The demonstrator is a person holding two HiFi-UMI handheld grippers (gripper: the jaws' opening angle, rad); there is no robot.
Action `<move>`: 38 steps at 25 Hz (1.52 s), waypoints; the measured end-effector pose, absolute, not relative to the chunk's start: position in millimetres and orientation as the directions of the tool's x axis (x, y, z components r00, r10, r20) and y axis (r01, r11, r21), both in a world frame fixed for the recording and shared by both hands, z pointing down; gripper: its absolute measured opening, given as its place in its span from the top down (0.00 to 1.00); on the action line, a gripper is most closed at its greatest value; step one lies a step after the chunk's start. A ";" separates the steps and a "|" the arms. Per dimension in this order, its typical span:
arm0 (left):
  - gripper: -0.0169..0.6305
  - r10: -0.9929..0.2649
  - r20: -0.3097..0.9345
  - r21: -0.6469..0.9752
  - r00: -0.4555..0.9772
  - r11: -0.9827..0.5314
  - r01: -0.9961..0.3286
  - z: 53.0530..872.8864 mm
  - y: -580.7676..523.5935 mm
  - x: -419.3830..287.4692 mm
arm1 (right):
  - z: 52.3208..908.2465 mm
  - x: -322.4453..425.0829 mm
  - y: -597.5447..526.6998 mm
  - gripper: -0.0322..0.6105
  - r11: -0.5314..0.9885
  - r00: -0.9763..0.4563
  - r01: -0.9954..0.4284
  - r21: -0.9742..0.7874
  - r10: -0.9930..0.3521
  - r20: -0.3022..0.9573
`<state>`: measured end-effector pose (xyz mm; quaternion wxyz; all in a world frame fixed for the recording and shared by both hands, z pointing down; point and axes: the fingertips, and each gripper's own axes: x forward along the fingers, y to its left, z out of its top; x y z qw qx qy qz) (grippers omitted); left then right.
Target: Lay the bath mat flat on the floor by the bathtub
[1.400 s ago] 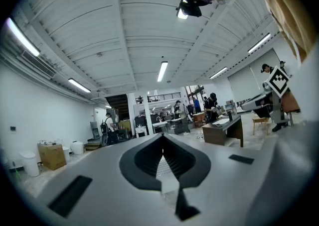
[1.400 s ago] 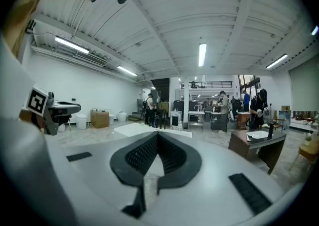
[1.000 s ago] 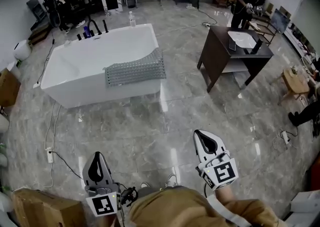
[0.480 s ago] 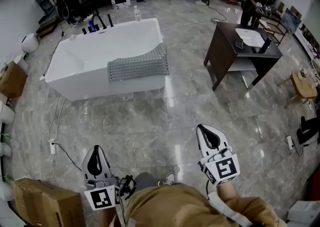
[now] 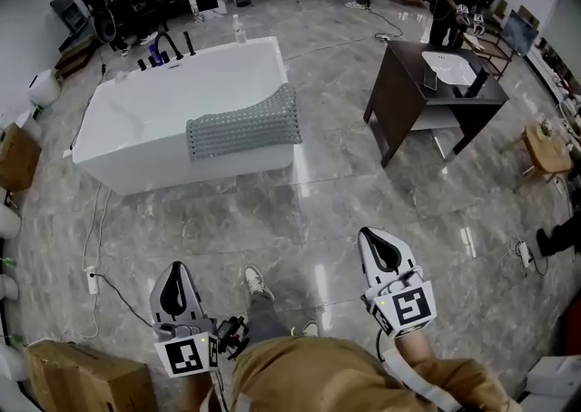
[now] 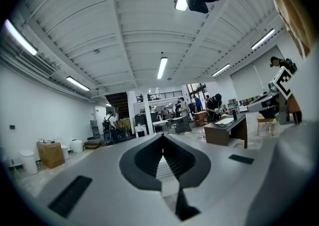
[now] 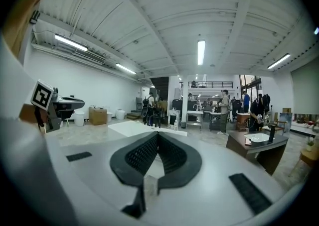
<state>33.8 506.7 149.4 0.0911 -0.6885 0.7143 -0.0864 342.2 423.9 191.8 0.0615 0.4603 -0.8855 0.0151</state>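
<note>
A grey knobbly bath mat [image 5: 243,125] hangs folded over the near rim of the white bathtub [image 5: 145,111], well ahead of me across the marble floor. My left gripper [image 5: 174,275] is at the lower left of the head view, shut and holding nothing. My right gripper [image 5: 376,241] is at the lower right, also shut and holding nothing. Both point level toward the tub. The left gripper view shows its black pads [image 6: 163,140] meeting at the tips; the right gripper view shows its tips [image 7: 157,138] closed, with the tub [image 7: 134,128] far off.
A dark wooden table [image 5: 434,93] holding a white basin stands right of the tub. A cable and power strip [image 5: 92,281] lie on the floor at left. A cardboard box [image 5: 77,378] sits at the lower left. My shoe [image 5: 258,283] is stepping forward. People work at the far end.
I have walked a little closer to the tub, and a foot has come forward between the grippers. Both grippers stay shut.
</note>
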 end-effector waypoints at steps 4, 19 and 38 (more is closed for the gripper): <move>0.97 -1.000 0.002 -0.231 -0.008 0.008 -0.973 161.8 458.2 7.0 | 198.3 321.4 385.8 0.94 0.546 -0.536 -0.837 0.037 -0.831 0.151; 0.97 -0.993 0.094 -0.194 0.069 -0.086 -0.977 191.5 255.0 -154.2 | 185.6 155.3 216.7 0.94 0.527 -0.503 -0.848 0.063 -0.836 0.221; 0.97 -0.989 0.147 -0.107 0.013 -0.029 -0.994 217.4 140.0 -152.3 | 223.2 175.7 88.2 0.94 0.534 -0.500 -0.844 0.039 -0.812 0.303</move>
